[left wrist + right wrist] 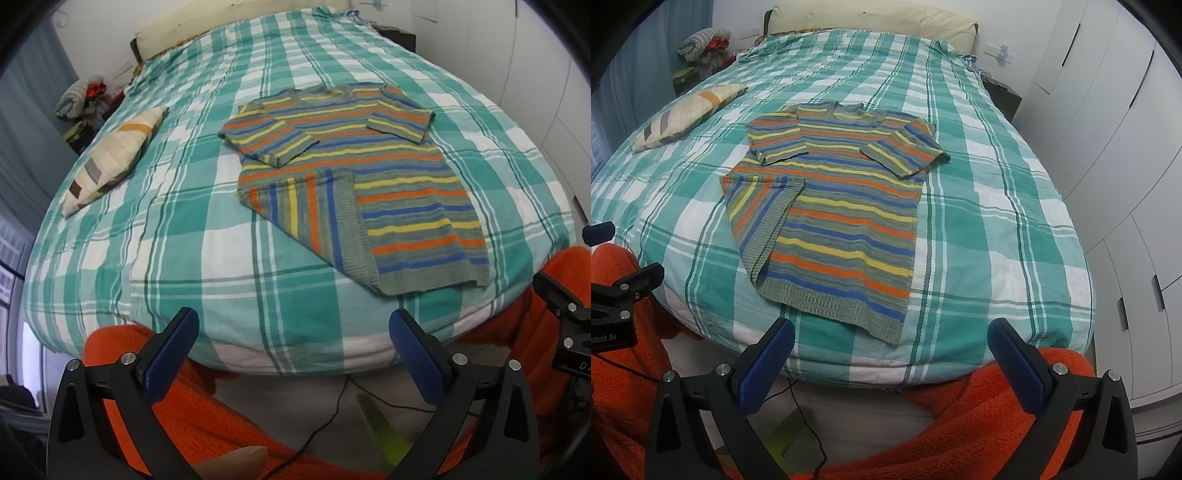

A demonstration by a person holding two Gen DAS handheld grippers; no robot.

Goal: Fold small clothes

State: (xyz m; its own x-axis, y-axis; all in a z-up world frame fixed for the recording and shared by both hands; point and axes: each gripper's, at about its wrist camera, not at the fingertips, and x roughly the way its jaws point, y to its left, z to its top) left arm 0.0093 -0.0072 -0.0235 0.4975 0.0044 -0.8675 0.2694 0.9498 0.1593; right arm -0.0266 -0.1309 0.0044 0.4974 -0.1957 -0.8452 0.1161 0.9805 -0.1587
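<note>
Left gripper [293, 328]: black frame with blue ribbed pads, lower centre of the left wrist view; jaws spread wide, nothing between them, touching nothing.
Right gripper [890, 338]: same build, lower centre of the right wrist view; jaws likewise spread wide and empty, clear of the cloth.
Orange fleece garment [979, 413]: worn by the person, along the bottom of both views, against the near edge of the bed.
Green-and-white checked bedspread [166, 258]: covers the bed and fills most of each frame.
Striped knitted sweater in grey-green, orange, yellow and blue [842, 221]: flat at mid-frame near the bed's near edge, neck pointing away.
Progress, judged: both short sleeves are folded inward over the chest and the lower left corner is turned in; the right side and the crosswise fold remain.
Striped beige cushion [690, 110]: upper left, well apart from the sweater.
Cream headboard [871, 18]: top of frame.
</note>
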